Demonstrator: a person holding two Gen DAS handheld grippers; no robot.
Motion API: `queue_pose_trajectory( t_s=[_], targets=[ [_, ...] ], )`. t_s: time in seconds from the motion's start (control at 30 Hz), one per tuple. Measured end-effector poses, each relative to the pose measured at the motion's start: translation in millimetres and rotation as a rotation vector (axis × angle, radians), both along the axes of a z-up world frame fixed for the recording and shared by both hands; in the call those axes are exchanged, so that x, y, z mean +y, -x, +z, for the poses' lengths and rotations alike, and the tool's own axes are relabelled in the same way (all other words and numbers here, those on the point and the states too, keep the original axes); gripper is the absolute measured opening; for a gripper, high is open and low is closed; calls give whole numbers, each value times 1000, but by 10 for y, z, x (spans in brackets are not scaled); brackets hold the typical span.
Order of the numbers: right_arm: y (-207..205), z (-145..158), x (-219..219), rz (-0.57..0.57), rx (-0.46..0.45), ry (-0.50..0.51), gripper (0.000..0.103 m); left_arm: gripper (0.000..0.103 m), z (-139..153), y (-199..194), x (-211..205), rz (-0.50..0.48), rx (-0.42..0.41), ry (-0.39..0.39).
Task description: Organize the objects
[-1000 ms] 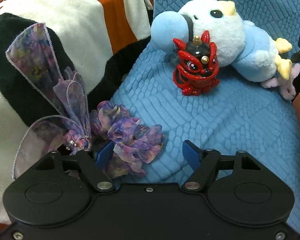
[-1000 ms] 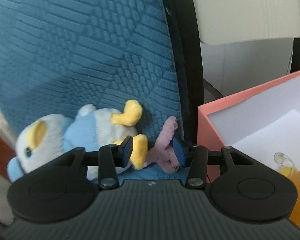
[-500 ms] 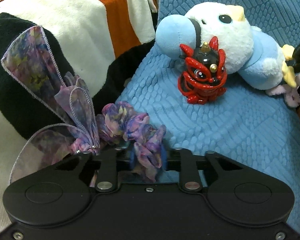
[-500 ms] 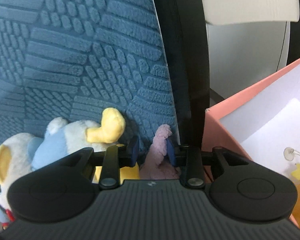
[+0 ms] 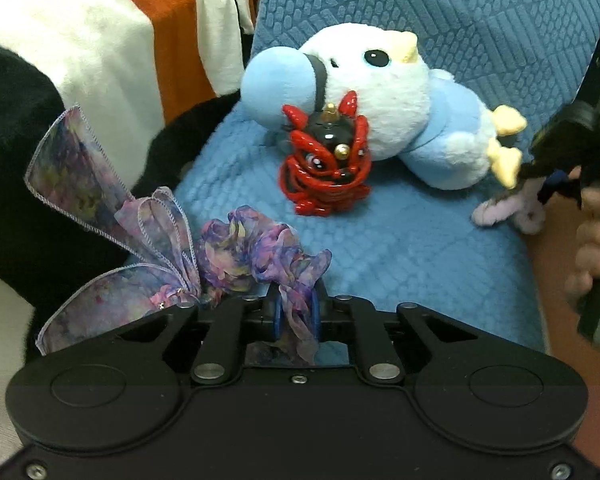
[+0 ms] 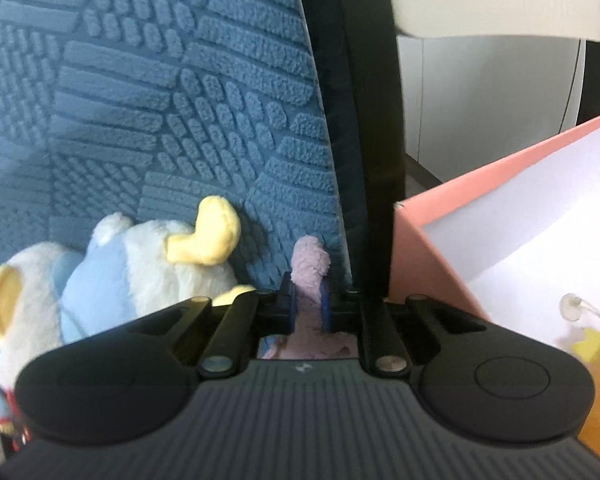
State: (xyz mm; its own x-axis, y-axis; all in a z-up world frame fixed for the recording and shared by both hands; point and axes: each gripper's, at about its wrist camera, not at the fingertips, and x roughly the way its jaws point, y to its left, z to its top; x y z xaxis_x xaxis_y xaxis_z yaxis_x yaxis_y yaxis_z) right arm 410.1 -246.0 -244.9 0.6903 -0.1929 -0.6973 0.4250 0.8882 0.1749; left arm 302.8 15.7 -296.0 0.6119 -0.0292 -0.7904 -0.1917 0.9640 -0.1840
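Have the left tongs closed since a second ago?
Yes. The left tongs, open beside the purple scrunchie earlier, now pinch its ruffle; the red figurine stays put.

Bare blue cushion [image 5: 420, 264] lower right of left view is passable. Red figurine [image 5: 326, 168] and plush [image 5: 380, 100] block centre; blanket [image 5: 100, 60] walls left, pink box [image 6: 428, 248] right.

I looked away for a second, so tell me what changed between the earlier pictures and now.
Both claws closed. The left claw, open a second ago, now pinches the ruffled purple floral fabric scrunchie. The right claw shut on the fuzzy pink plush piece. The white and blue plush bird, glossy red lion figurine and pink cardboard box stayed put.
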Motion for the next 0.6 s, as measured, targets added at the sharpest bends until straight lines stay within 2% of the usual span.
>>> queue_pose_trajectory(
  t_s=[0.3,0.37,0.47,0.6],
  targets=[
    [701,131,52,85,16,-6,14,13,-10,-12,123,25,13,91],
    [849,145,179,121,12,6,14,13,-15,-7,139,29,19,102],
    [833,157,514,180,12,30,14,13,-14,-3,138,30,22,109],
    [980,144,727,293,32,78,14,13,-11,-2,153,36,25,122]
  ],
)
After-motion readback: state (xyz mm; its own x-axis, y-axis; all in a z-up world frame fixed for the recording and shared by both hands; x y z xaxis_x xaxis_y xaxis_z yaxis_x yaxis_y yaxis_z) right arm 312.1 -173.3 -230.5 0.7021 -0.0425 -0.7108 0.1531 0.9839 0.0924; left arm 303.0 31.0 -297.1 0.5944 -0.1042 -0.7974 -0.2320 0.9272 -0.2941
